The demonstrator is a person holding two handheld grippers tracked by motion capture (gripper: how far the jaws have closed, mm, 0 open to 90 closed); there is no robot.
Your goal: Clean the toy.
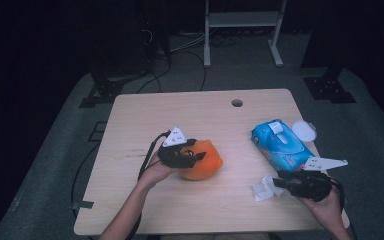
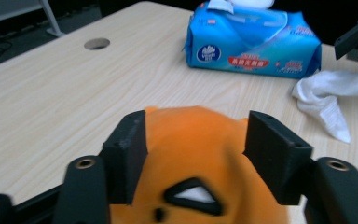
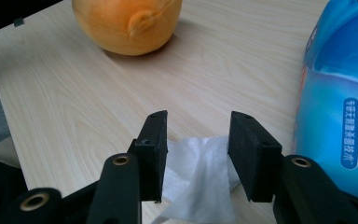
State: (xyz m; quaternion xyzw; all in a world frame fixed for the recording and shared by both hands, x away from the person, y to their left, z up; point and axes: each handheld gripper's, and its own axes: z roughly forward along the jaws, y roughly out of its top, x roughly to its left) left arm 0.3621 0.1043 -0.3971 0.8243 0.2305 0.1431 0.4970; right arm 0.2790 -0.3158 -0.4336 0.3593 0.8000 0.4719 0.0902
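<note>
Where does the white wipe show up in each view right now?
High view: white wipe lower right, at the right claw.
Left gripper view: wipe right edge, below the blue pack.
Right gripper view: wipe bottom centre.
Shared landmark: the blue pack.

In the left gripper view the orange plush toy point(image 2: 200, 158) runs off the bottom edge, its lower face cut away, and the jaws cover its flanks. The blue wipes pack point(image 3: 342, 116) is cropped by the right edge in the right gripper view, its small print unreadable. There the white wipe point(image 3: 200, 182) leaves the frame at the bottom edge, partly hidden behind the jaws.
</note>
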